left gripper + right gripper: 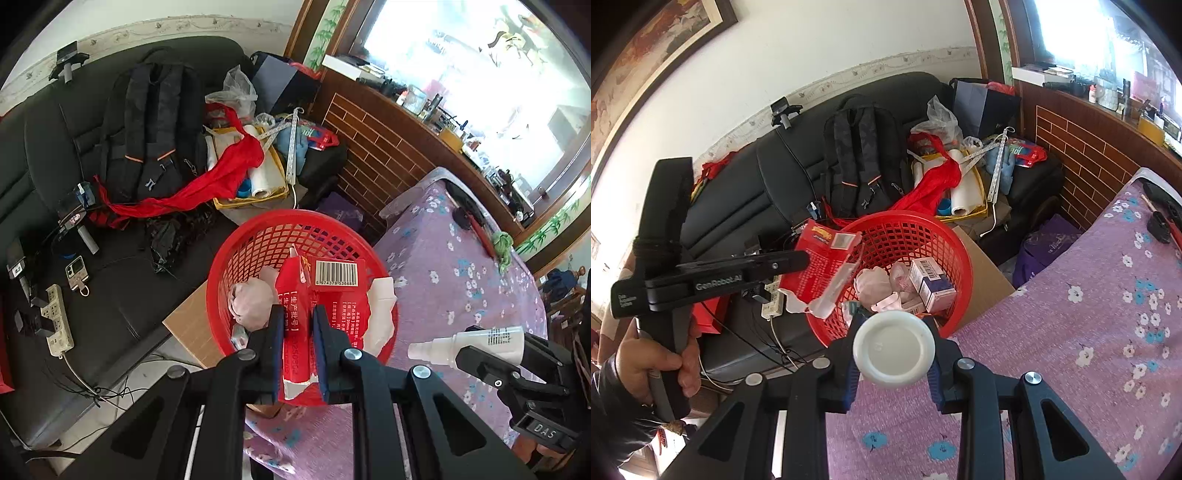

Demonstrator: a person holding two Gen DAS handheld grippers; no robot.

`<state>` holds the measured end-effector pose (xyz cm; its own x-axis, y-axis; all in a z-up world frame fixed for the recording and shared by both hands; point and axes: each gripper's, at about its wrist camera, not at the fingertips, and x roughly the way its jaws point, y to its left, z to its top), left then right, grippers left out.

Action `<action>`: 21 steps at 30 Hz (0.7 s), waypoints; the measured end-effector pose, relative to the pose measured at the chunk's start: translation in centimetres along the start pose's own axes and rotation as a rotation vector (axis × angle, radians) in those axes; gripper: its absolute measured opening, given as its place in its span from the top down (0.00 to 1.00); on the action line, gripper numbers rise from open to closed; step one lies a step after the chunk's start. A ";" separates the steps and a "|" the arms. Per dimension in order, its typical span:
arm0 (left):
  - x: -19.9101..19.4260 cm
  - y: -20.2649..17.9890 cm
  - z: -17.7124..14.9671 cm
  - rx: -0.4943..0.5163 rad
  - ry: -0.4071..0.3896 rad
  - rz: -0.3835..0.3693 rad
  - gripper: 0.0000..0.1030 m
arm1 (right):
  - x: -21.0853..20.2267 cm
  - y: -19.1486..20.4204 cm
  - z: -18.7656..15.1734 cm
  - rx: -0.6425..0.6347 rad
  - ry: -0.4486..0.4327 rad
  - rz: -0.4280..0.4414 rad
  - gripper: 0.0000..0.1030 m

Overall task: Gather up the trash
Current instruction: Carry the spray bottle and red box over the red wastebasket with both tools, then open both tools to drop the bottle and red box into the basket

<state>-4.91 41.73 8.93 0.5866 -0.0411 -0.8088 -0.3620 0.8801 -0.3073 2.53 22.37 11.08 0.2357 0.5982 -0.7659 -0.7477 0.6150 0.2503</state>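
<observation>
- Left gripper [299, 354]: clenched on a torn red packaging card [314, 295] with a barcode, held over the red mesh basket [258, 236].
- Right gripper [894, 354]: clenched on a white spray bottle [894, 349]; its round base faces the right wrist camera, and the nozzle shows in the left wrist view.
- Basket position: at the edge of the table, on the purple floral tablecloth [1071, 332], partly over a cardboard box [986, 273].
- Basket contents: crumpled pink tissue [251, 299], white paper scraps [380, 306], a small white-and-purple carton [931, 284].
- A hand [661, 365] grips the left gripper's handle.
- Background: black sofa [44, 147] carrying a black backpack [151, 122], red cloth [207, 184] and a yellow tray [258, 197].
</observation>
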 end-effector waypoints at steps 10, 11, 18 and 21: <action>2.9 0.7 1.0 0.018 0.047 0.020 0.85 | 2.5 -0.2 0.6 0.014 0.036 0.004 0.69; 3.1 0.8 1.0 0.018 0.052 0.020 0.85 | 2.7 -0.2 0.6 0.015 0.039 0.004 0.69; 4.6 1.6 1.2 0.013 0.076 0.028 0.85 | 3.8 -0.3 1.0 0.025 0.056 -0.001 0.69; 5.1 1.9 1.2 0.012 0.085 0.032 0.85 | 4.3 -0.3 1.0 0.028 0.062 -0.001 0.69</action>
<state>-1.70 43.73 4.85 0.5112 -0.0524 -0.8579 -0.3704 0.8873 -0.2749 4.37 25.24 8.34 0.1972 0.5648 -0.8013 -0.7296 0.6305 0.2649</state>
